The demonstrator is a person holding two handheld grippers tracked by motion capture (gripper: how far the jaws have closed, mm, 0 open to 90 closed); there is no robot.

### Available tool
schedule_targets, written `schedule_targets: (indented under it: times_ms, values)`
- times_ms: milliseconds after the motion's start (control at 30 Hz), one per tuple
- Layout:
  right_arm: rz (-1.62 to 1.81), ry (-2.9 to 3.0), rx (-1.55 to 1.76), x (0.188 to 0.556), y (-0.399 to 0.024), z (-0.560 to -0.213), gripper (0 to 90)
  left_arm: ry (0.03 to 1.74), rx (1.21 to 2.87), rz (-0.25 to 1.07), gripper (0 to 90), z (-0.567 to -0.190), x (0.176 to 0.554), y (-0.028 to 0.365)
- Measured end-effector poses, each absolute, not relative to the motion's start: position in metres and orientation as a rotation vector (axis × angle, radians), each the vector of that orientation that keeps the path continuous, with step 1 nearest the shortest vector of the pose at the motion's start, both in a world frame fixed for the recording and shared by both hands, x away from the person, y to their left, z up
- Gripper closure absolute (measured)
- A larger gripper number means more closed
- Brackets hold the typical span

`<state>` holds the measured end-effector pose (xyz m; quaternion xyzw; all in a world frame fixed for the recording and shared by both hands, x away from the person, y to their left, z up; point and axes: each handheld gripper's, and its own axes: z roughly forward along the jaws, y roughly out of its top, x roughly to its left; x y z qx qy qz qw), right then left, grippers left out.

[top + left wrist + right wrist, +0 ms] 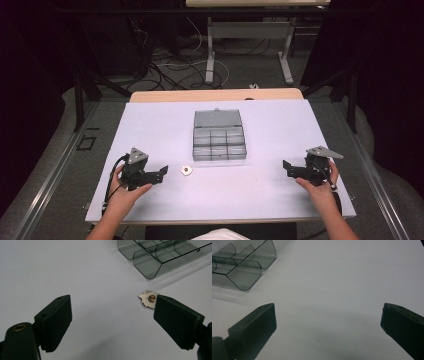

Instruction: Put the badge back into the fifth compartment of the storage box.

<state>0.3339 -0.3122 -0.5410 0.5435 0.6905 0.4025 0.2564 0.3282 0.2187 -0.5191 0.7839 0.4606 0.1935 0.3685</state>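
Small silver pin (186,170), scalloped edge with a brass stud at its centre, lies flat on the white surface (260,190), just off the 7 o'clock corner of the clear compartment box (219,136). Box lid stands open at 12 o'clock; the compartments look empty, though the tint makes that hard to confirm.

Step in hand, as judged: the approach to pick up the pin. Left hand-held gripper (161,174) sits at 9 o'clock of the pin, jaws pointed toward it. In the left gripper view the pin (149,299) peeks out just beyond the tip of the right-side jaw, not between the 2 jaws. Jaws moderately wide, nothing held; whether that jaw tip touches the pin cannot be told.

Next move likely calls for a sideways shift so the pin sits centred in the gap, a drop to the surface, then a close on its thin edge. Flat thing on a smooth sheet: may slide or flip.

Right hand-held gripper (289,169) rests at 3 o'clock of the pin, well apart, jaws wide, empty; bare surface between them, a box corner (242,267) at 10 o'clock in its view.
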Motion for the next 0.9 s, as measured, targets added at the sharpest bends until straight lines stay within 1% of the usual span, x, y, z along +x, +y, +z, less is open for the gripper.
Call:
schedule_targets:
  times_ms: [100,467,900]
  values:
    - [1.090,1.874,1.476,0.334,-0.313,-0.541,0.1,1.178,2.017,0.510,15.7,-0.516,0.328,0.216]
    - [1.092,1.874,1.477,0.334,-0.313,-0.541,0.3,1.165,2.009,0.468,15.7,-0.503,0.334,0.210]
    - [1.090,1.873,1.489,0.334,-0.312,-0.542,0.5,1.131,2.057,0.460,16.1,-0.498,0.350,0.200]
